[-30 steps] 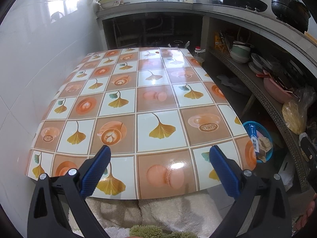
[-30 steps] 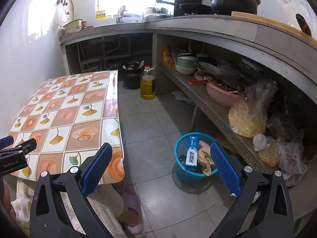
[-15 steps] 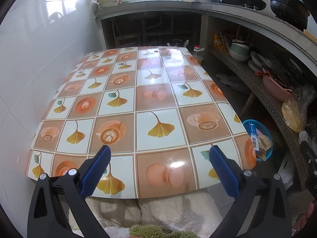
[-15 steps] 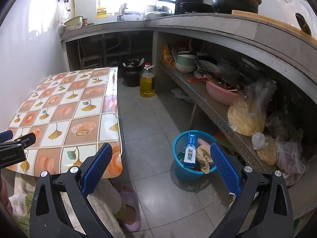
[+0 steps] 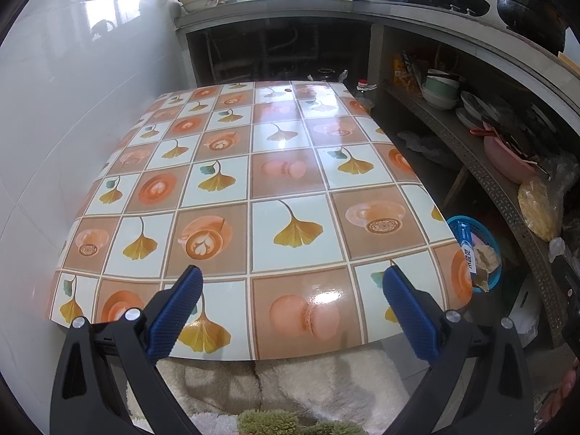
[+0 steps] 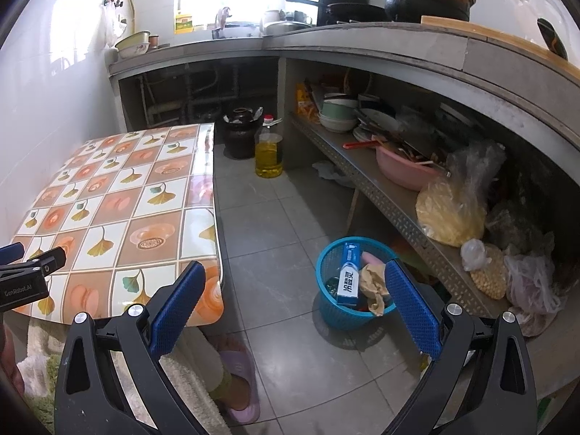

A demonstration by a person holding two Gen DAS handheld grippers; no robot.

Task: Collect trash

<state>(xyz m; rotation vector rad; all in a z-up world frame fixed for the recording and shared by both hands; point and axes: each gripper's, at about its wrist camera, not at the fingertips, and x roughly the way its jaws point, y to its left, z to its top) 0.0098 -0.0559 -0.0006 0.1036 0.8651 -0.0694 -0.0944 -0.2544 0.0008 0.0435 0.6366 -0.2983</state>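
while both pairs of tongs stand wide apart with nothing between their blue pads, the left tongs (image 5: 290, 290) hover over the near edge of the desk (image 5: 290, 145), which wears a glossy cloth printed with ginkgo leaves and cups. the right tongs (image 6: 290, 290) hang over the grey tiled floor (image 6: 282, 224) just beside the desk's right edge. between desk and shelf (image 6: 380, 195), a blue basket (image 6: 337, 315) sits on the floor, holding a blue and white box (image 6: 348, 275) standing on end, crumpled brown paper (image 6: 375, 284) and a pink scrap i cannot identify. farther back on the floor stand an oil bottle (image 6: 269, 152) and a dark jar (image 6: 239, 134). a pink basin (image 6: 406, 166) and stacked bowls (image 6: 339, 114) rest on the shelf. a foot in a purple slipper (image 6: 237, 377) shows under the desk's corner.
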